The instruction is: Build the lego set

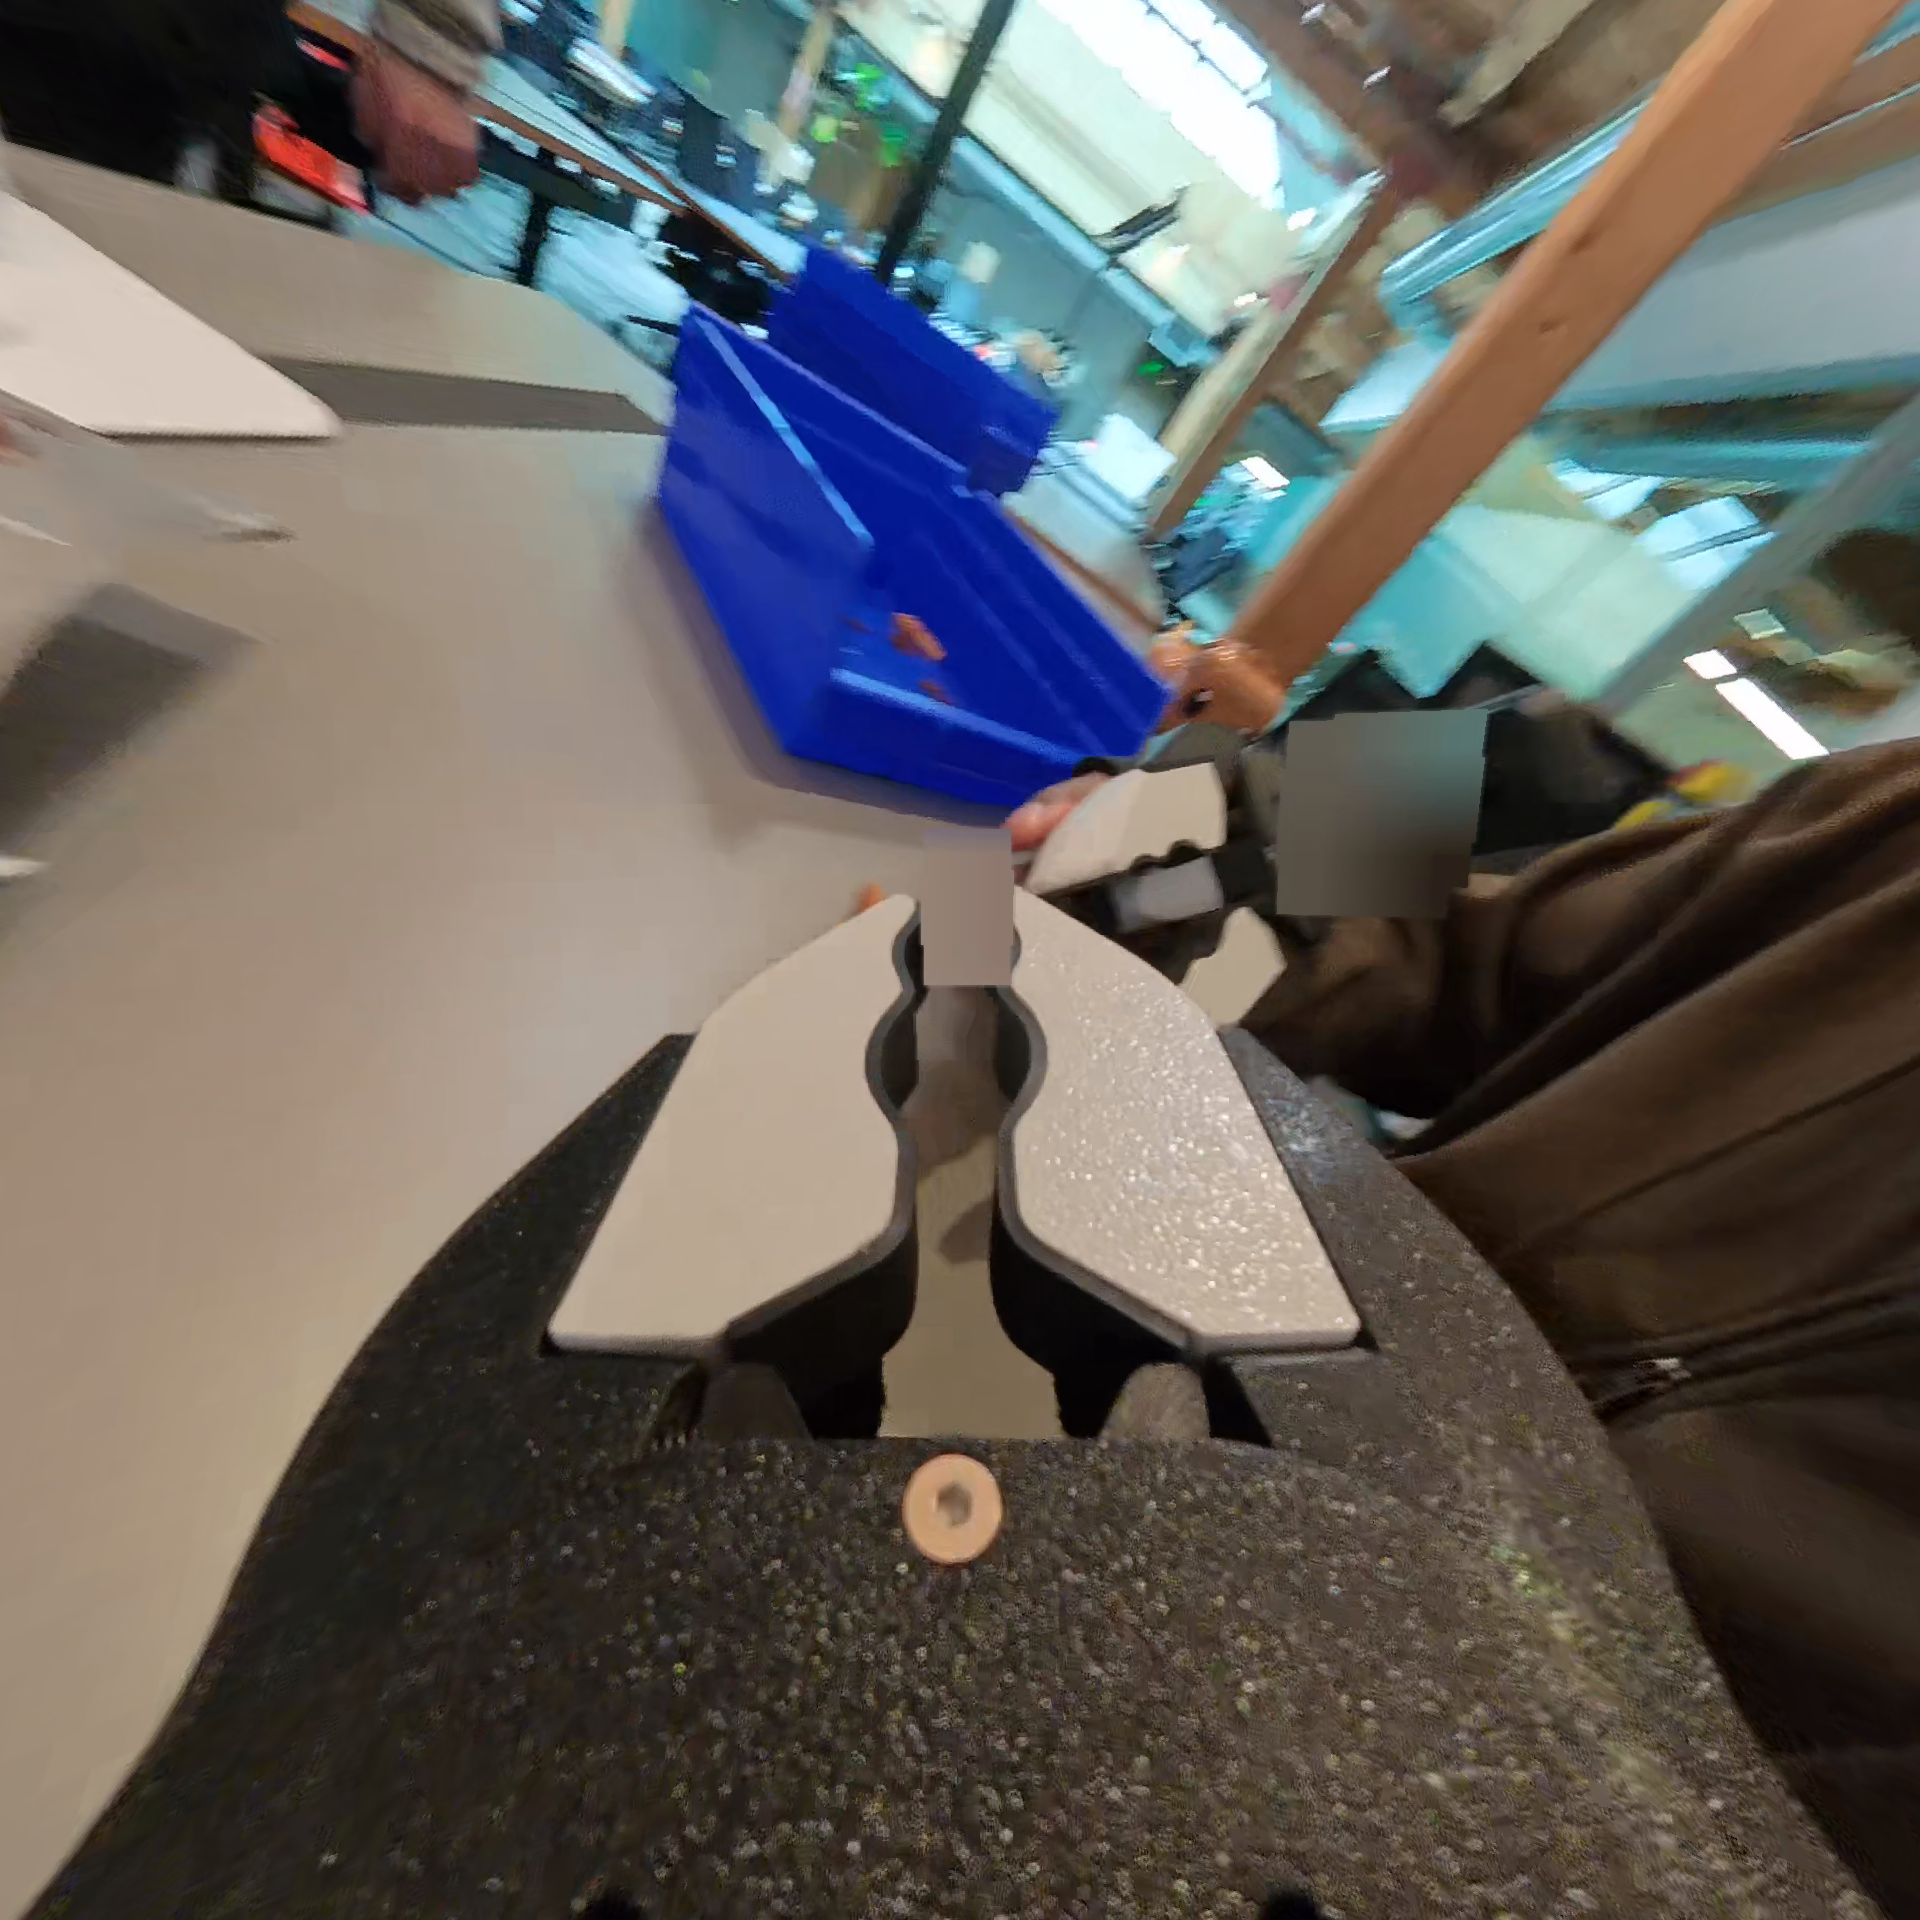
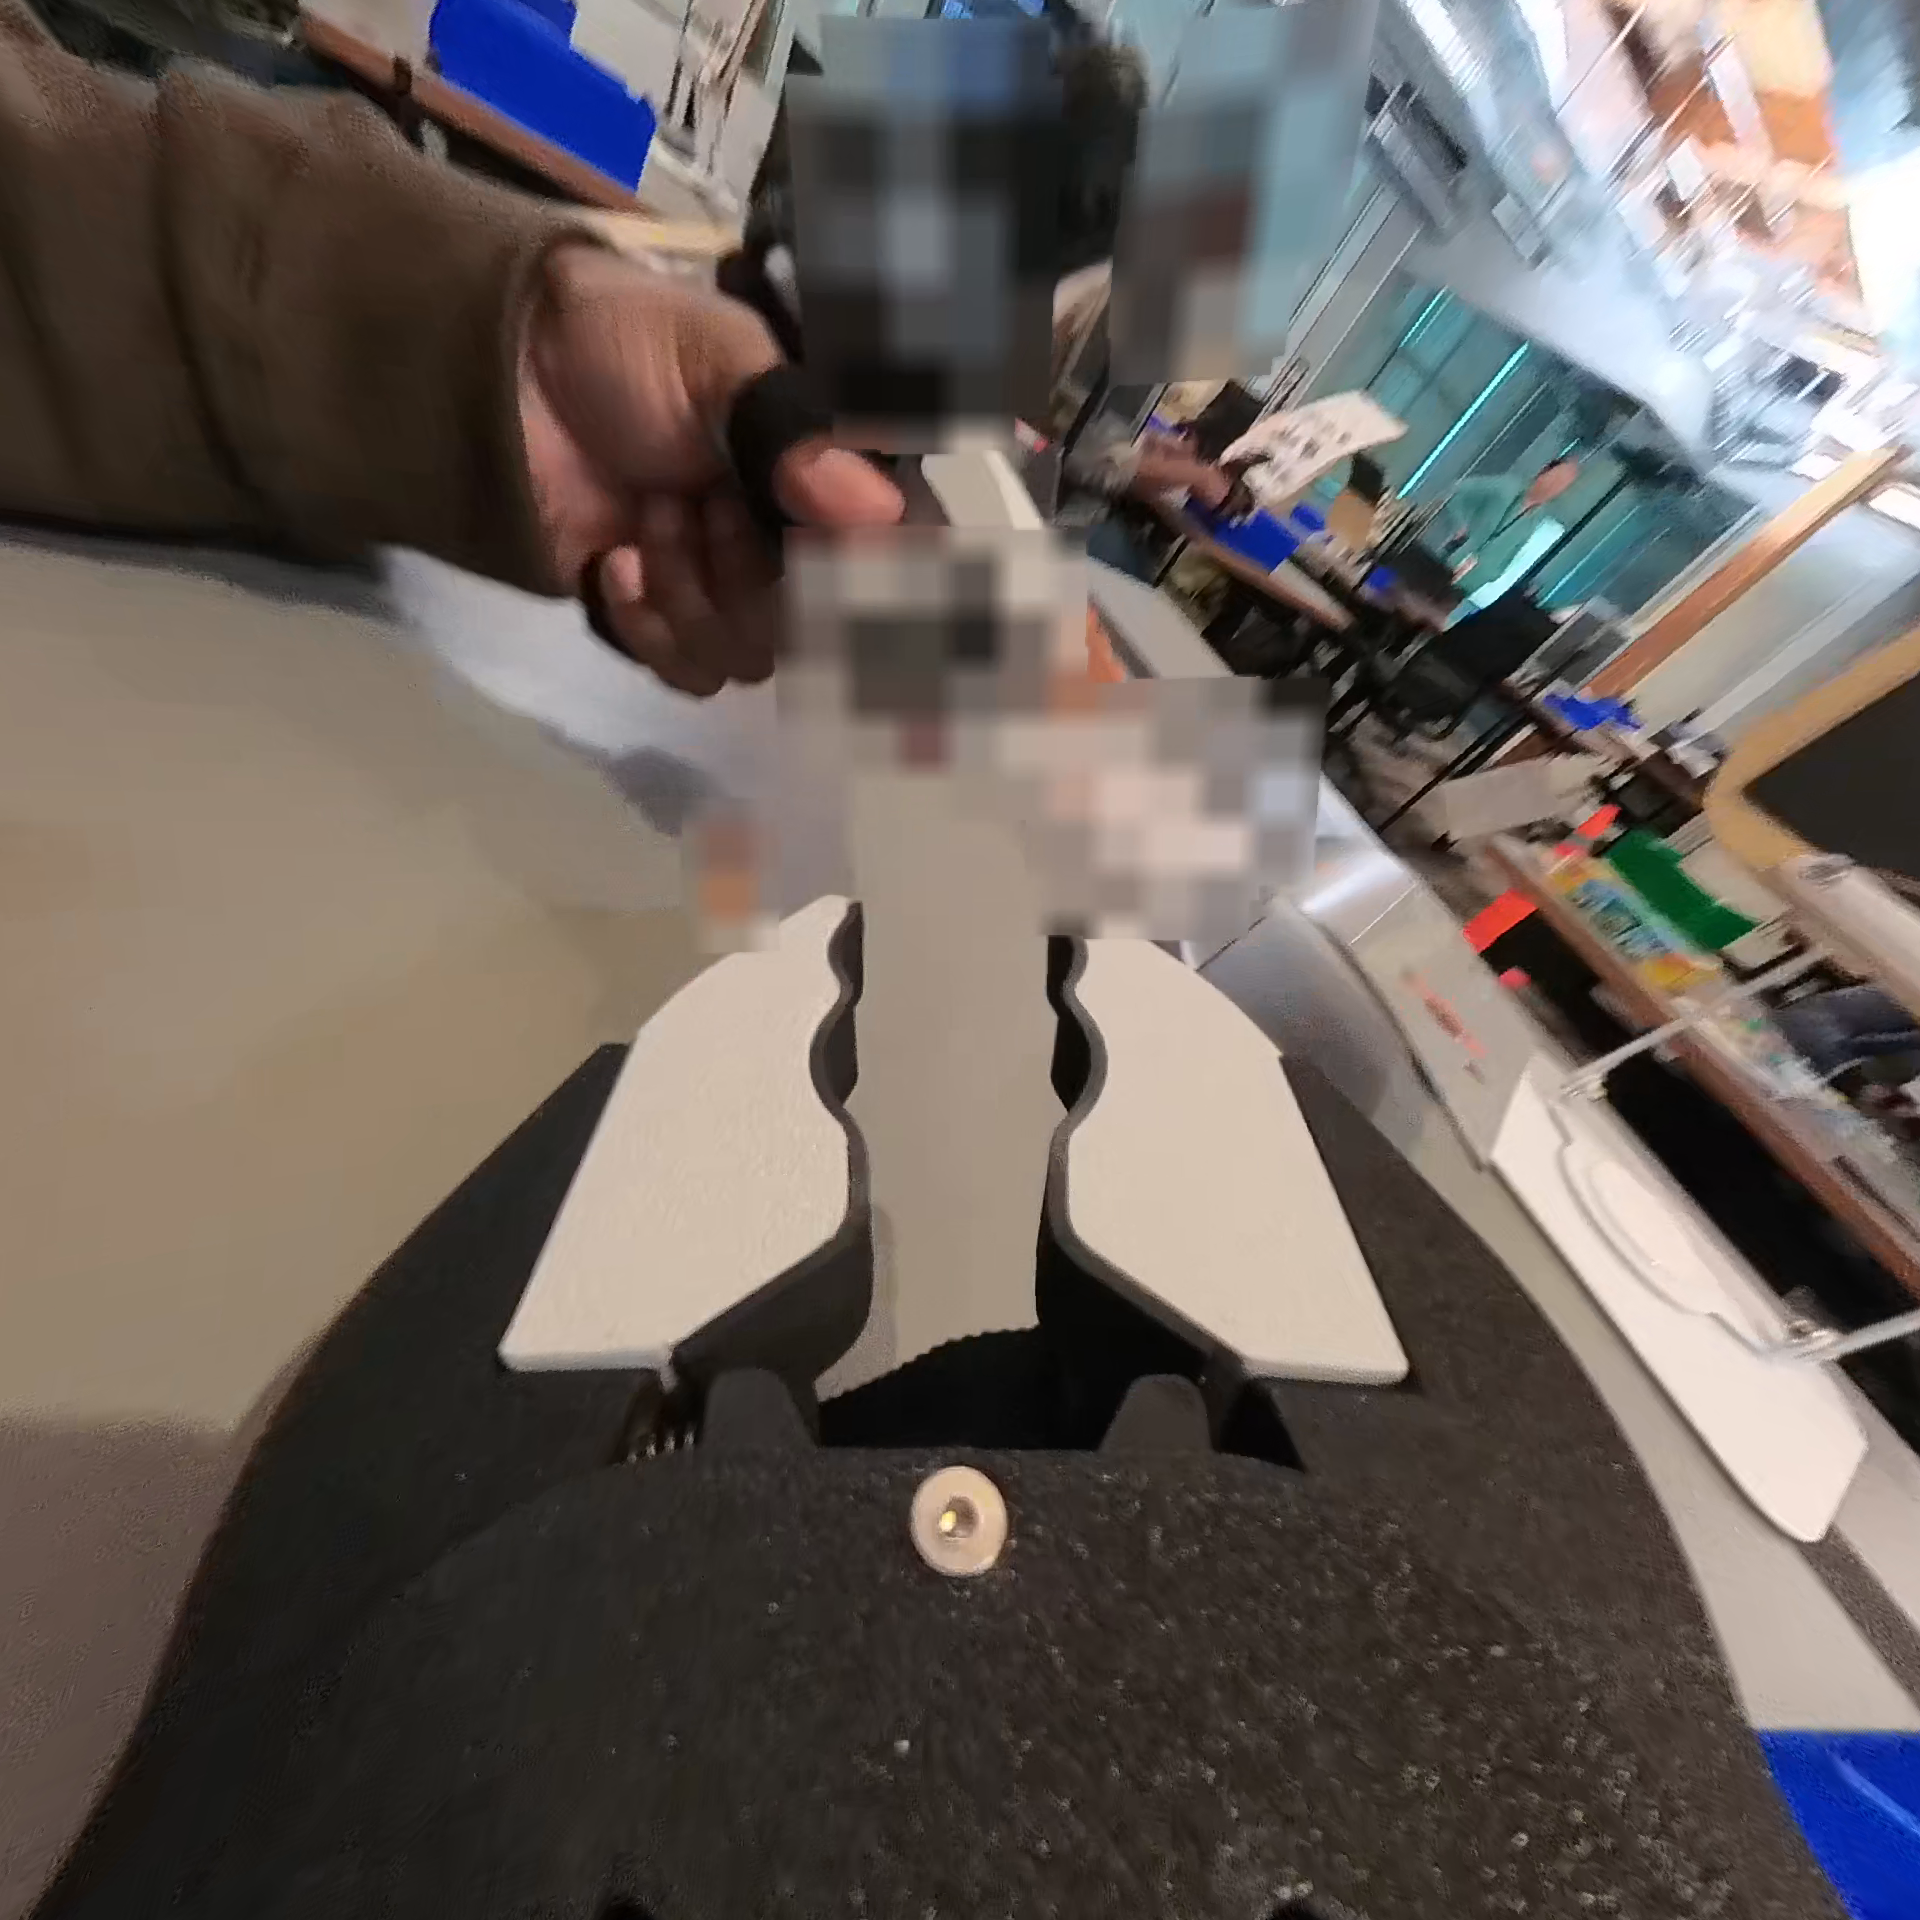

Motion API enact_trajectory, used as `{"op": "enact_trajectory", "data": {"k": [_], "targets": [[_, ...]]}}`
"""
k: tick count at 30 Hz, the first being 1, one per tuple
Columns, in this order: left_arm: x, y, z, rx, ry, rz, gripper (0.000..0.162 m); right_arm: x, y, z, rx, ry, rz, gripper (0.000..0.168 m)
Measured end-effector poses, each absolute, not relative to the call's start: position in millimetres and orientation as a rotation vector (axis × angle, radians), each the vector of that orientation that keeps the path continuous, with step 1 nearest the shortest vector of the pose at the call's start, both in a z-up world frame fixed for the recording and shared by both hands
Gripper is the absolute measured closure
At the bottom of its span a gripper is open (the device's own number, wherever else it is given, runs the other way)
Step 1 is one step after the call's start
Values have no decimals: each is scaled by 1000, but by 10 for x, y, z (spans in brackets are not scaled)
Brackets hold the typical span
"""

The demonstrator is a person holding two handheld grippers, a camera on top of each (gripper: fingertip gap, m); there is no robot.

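Observation:
The left wrist view is motion-blurred. My left gripper [image 1: 964,920] hangs over the grey table [image 1: 416,883], its grey fingers [image 1: 790,1122] close together with a narrow gap. A mosaic patch hides the tips, so any held piece is hidden. A blue tray [image 1: 987,717] lies beyond it with a few small orange-brown pieces [image 1: 916,634] inside. A tiny orange bit [image 1: 868,891] shows by the left fingertip. The right gripper [image 1: 1132,842] is just to the right. In its own view, my right gripper [image 2: 961,930] has its jaws apart with bare table between them. A hand [image 2: 644,447] holds the left gripper ahead, mostly behind mosaic.
A brown sleeve [image 1: 1662,1143] fills the right side. A white sheet [image 1: 135,353] and a dark pad [image 1: 94,686] lie at the left. A white flat holder [image 2: 1662,1278] sits by the table's right edge, a blue corner [image 2: 1849,1808] below it. Work benches stand behind. One gripper's finger ends stand about 6 cm off the other's.

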State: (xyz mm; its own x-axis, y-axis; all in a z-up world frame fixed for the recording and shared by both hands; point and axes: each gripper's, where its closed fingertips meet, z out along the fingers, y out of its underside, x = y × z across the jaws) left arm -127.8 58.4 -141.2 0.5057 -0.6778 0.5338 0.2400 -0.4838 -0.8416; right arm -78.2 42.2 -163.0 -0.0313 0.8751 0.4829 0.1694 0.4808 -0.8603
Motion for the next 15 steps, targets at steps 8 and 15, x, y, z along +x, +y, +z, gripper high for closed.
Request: {"op": "enact_trajectory", "data": {"k": [8,15], "targets": [[-1612,643,-1556,-1800,468,-825,152,-1106,186,-2148,-1297,-1901,794,138],[-1677,662,-1448,-1717,450,-783,152,-1406,109,-2414,-1484,-1978,694,140]]}}
